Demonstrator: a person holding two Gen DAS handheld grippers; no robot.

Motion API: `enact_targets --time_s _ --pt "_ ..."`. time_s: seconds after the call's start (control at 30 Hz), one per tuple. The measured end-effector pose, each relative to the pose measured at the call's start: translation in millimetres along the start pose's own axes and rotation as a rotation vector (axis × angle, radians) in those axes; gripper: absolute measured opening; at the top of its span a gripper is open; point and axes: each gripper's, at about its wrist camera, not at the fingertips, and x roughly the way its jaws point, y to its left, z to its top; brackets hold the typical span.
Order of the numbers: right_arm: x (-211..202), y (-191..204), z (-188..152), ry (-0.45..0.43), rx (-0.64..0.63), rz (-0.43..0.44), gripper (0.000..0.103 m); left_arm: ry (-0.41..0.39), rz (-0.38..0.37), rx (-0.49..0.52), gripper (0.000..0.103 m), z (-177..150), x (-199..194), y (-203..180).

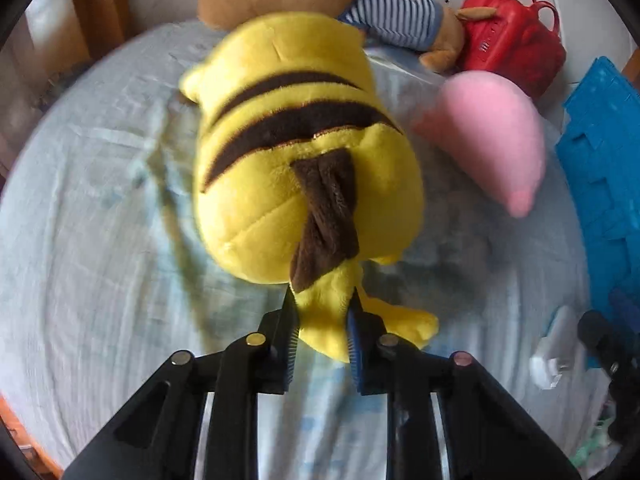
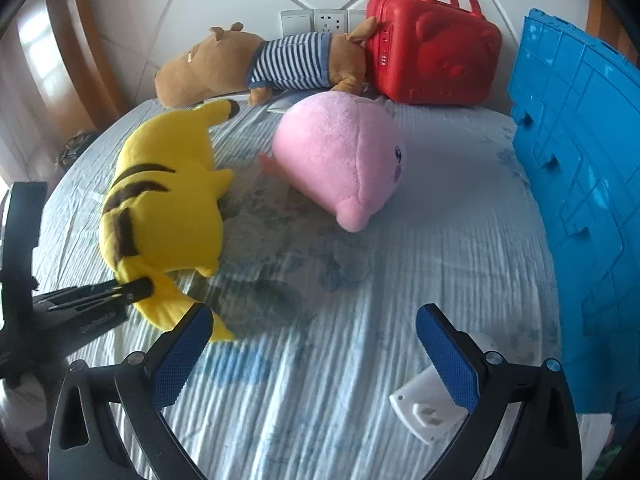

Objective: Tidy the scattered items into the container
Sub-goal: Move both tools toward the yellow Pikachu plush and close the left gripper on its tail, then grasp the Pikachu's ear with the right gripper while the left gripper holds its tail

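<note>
Left gripper [image 1: 322, 308] is clamped narrow on the tail of the yellow plush [image 1: 304, 128], right at the tail root, where the brown patch meets the yellow. Right gripper [image 2: 314, 352] is spread wide and holds nothing, hovering over the pale blue bedsheet [image 2: 320, 400], with a small white plastic piece [image 2: 428, 404] just beside its right finger. The plush lies belly-down on the sheet, long axis running straight away from the left gripper, head at the far end; from the right wrist view it sits to the left, angled toward the headboard. Soft yellow body, two dark brown stripes across the back, black-tipped ear: floppy, likely to dangle and swing when lifted by the tail. The blue crate [image 2: 580, 184] stands at the right edge of the bed, so the carry probably goes rightward past the pink plush [image 2: 340, 152], which lies between. Further back, brown plush in a striped shirt [image 2: 256, 68], touching the red bear-embossed case [image 2: 432, 48] by the headboard.
</note>
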Motion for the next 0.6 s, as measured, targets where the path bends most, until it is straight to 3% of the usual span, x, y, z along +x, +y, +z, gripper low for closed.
enact_targets --time_s 0.27,0.4,0.6 --pt "2.6 39.4 8.4 -0.009 -0.050 0.102 0.103 -0.110 0.265 -0.069 0.017 12.1 -29.3 102.3" --pt "7.1 68.3 19.8 -0.018 -0.070 0.153 0.103 -0.104 0.266 -0.081 0.017 17.8 -30.0 139.0" --pt "11.5 96.8 23.2 -0.010 -0.094 0.195 0.103 -0.091 0.334 -0.111 0.017 5.9 -25.7 175.5"
